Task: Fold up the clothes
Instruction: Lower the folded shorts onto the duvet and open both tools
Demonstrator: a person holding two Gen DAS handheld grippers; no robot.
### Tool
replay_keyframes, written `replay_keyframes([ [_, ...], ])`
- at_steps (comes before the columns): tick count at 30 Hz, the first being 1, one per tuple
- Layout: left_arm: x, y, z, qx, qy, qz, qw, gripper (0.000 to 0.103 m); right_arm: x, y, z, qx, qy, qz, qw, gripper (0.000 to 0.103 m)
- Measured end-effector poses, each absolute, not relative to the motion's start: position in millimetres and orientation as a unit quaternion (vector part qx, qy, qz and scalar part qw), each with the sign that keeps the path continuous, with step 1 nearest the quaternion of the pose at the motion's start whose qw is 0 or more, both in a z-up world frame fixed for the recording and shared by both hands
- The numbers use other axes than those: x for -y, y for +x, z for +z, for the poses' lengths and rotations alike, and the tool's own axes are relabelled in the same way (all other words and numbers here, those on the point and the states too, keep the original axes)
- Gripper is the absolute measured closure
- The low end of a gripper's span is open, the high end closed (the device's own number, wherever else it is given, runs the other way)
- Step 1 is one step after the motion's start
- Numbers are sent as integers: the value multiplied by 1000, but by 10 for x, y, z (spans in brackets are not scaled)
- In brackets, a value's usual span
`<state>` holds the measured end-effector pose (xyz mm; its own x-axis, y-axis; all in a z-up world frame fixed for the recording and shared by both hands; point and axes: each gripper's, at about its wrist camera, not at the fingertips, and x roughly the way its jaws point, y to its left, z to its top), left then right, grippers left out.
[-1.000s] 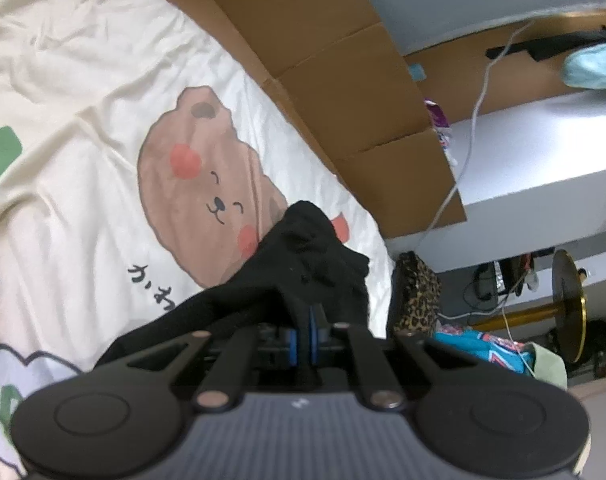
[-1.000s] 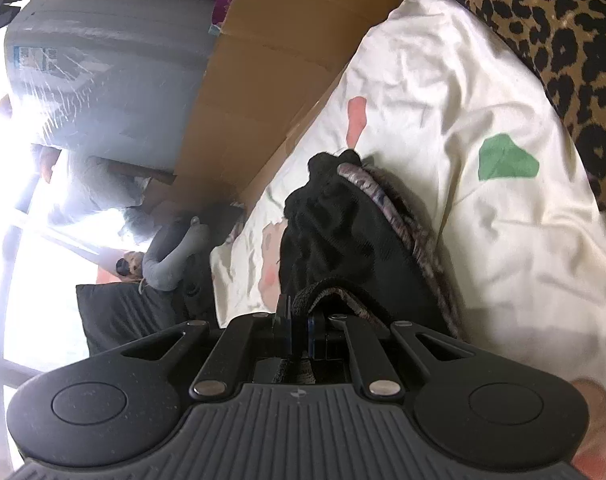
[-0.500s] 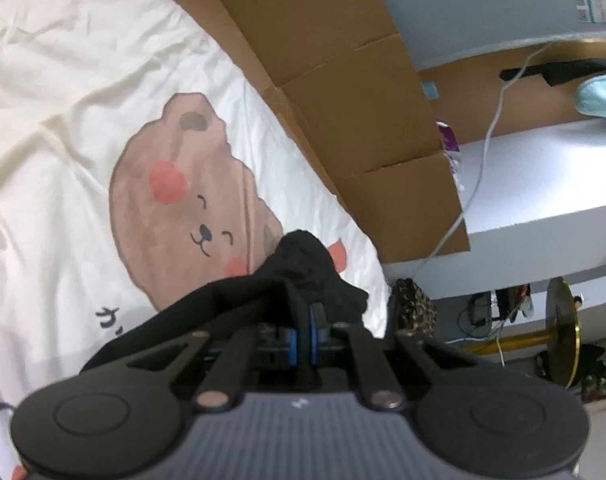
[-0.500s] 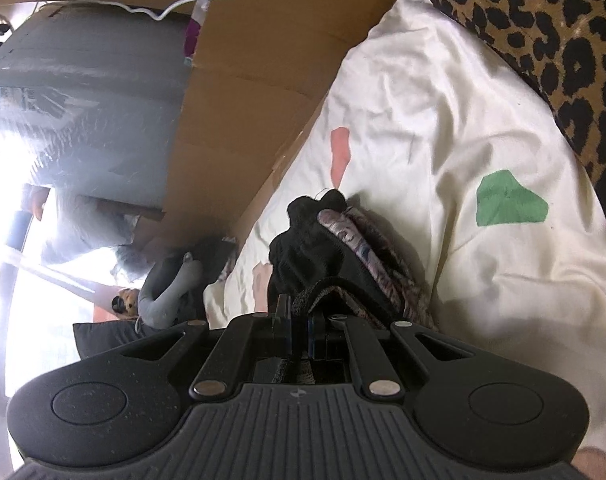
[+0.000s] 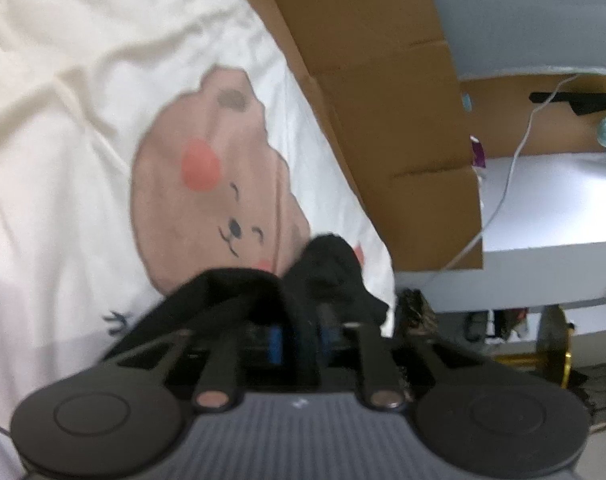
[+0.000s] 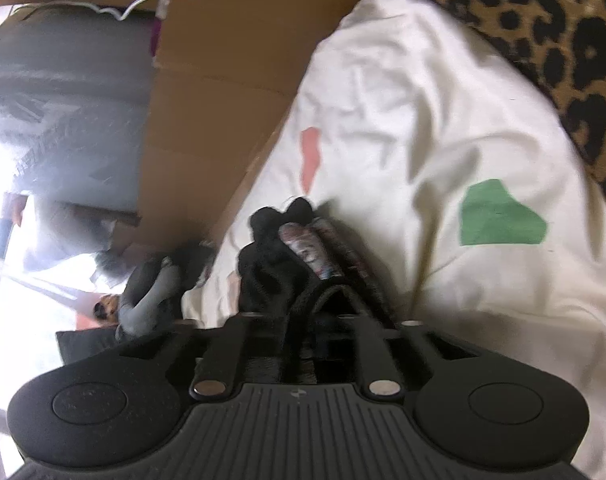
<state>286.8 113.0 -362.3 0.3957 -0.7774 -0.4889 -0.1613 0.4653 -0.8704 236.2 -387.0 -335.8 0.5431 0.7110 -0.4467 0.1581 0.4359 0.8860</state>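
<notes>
The left gripper [image 5: 299,336] is opening, the black garment [image 5: 323,276] lying loose between its jaws, on the cream sheet [image 5: 63,120]. The right gripper [image 6: 303,344] is opening too, the same garment's fabric between its jaws.

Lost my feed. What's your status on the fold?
Left gripper and right gripper both opening, black garment between each. Garment on bear sheet. Nothing in the way.
</notes>
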Motion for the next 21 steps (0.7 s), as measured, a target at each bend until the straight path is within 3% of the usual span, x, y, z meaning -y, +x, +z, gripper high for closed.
replay_keyframes([
  [1,-1114,2878,-3619,-504,-466,-229,690,53,3866,2364,-3339,-436,497,197,724,47],
  [2,-1093,2885,-3614,-505,-460,-235,692,49,3861,2372,-3325,-435,495,203,724,43],
  [21,-985,3346,-3533,-479,-445,-257,711,50,3849,2736,-3325,-414,498,210,733,43],
])
